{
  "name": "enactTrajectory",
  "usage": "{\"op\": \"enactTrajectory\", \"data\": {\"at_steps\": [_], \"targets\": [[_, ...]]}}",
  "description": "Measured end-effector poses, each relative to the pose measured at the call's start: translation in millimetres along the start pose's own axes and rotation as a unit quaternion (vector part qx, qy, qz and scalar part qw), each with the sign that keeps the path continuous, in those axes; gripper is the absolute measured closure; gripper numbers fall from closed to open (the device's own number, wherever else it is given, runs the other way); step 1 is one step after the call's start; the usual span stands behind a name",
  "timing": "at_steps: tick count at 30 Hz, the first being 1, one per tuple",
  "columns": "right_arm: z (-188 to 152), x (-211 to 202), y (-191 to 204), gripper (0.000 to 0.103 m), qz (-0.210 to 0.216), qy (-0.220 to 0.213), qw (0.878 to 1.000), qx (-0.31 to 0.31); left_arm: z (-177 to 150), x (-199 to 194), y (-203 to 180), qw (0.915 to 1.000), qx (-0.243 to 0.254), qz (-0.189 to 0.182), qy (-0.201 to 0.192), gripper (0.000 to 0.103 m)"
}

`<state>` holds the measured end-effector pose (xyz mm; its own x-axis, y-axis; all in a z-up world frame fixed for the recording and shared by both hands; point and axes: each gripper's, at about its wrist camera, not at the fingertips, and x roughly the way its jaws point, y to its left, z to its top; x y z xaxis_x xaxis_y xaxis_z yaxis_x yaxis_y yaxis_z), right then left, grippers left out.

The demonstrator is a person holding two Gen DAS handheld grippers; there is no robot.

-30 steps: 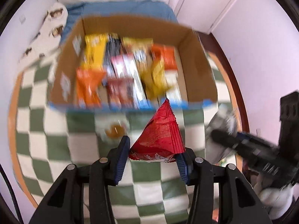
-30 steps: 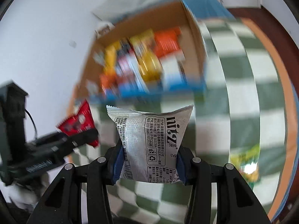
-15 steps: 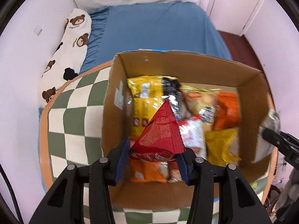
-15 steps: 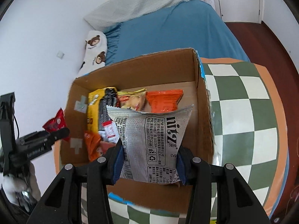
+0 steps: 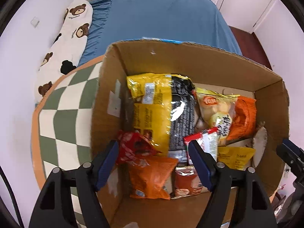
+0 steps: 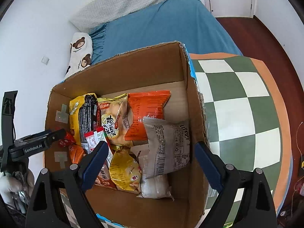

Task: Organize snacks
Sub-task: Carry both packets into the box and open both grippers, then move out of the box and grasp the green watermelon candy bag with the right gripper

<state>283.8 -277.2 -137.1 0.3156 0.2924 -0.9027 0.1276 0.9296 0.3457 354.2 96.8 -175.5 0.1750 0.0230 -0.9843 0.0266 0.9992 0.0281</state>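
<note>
Both grippers hang over the cardboard box (image 6: pixel 191 102), and both stand wide with nothing between the fingers. The left gripper (image 5: pixel 153 163) hovers above the box's 8 o'clock corner, where the red packet (image 5: pixel 133 148) lies crumpled against the left wall, partly on an orange packet (image 5: pixel 150 174) and touching the big yellow bag (image 5: pixel 152 106). The right gripper (image 6: pixel 151 166) hovers at the box's 5 o'clock side, over the grey-white packet (image 6: pixel 169 148), which lies tilted against the right wall, overlapping another orange packet (image 6: pixel 146 112) at 12 o'clock and a small yellow bag (image 6: pixel 125 169) at 9 o'clock. Both snacks seem delivered, so the likely next move is withdrawal. The risk lies there: the open fingers sit low near the cardboard walls, and a careless lift could snag a rim and drag the box across the checkered table (image 6: pixel 237 98). The grey-white packet, leaning rather than flat, may also slide further down onto its neighbours.
</note>
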Motion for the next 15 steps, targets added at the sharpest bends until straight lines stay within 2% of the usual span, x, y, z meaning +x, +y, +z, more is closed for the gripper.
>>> {"op": "enactTrajectory", "data": {"at_steps": [10, 12, 13, 14, 15], "targets": [[-19, -8, 16, 0.009, -0.035, -0.010, 0.999, -0.035, -39, -25, -20, 0.9985, -0.014, -0.019, -0.049, 0.029], [-24, -12, 21, 0.009, -0.040, -0.013, 0.998, -0.043, -46, -31, -22, 0.9981, -0.015, -0.021, -0.057, 0.022], [-26, -13, 23, 0.009, -0.041, -0.015, 0.998, -0.048, -49, -34, -23, 0.9978, -0.016, -0.019, -0.061, 0.008], [-29, -16, 26, 0.009, -0.042, -0.018, 0.998, -0.054, -53, -37, -24, 0.9976, -0.016, -0.017, -0.066, 0.002], [-31, -17, 28, 0.009, -0.045, -0.020, 0.997, -0.059, -58, -42, -25, 0.9969, -0.015, -0.015, -0.075, 0.002]]}}
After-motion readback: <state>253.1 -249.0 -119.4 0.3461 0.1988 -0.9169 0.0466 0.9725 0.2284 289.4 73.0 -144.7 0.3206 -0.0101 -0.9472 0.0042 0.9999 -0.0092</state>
